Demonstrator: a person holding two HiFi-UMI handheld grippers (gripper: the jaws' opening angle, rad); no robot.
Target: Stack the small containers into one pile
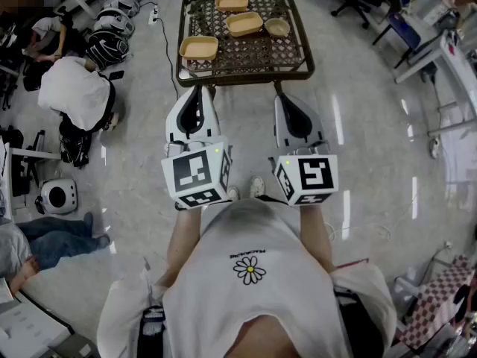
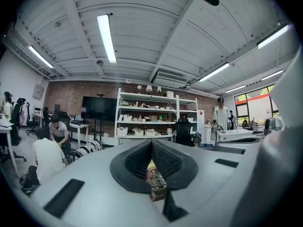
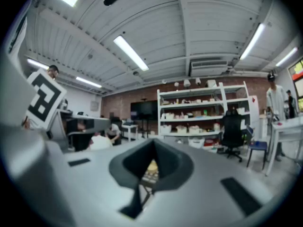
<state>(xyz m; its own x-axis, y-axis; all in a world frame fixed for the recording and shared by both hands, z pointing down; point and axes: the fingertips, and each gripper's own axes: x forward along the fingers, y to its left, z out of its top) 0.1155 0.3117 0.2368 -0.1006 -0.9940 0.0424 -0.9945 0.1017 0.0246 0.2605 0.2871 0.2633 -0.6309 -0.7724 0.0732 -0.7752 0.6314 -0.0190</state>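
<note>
A small table with a dark lattice top (image 1: 246, 57) stands ahead of me. On it lie three tan rectangular containers, one at the front left (image 1: 198, 47), one at the back (image 1: 232, 2) and one in the middle (image 1: 244, 23). A small round container (image 1: 277, 27) sits to the right of the middle one. My left gripper (image 1: 198, 89) and right gripper (image 1: 281, 98) are held side by side near my body, just short of the table's near edge. Both are shut with nothing in them. In each gripper view the closed jaws (image 2: 151, 144) (image 3: 152, 146) hide most of the table.
A person in a white shirt (image 1: 74, 88) crouches on the floor to the left, beside a row of helmets (image 1: 113, 21). Office chairs and desks (image 1: 417, 36) stand at the far right. White shelves (image 2: 151, 117) line the brick back wall, and a person (image 2: 221, 115) stands near them.
</note>
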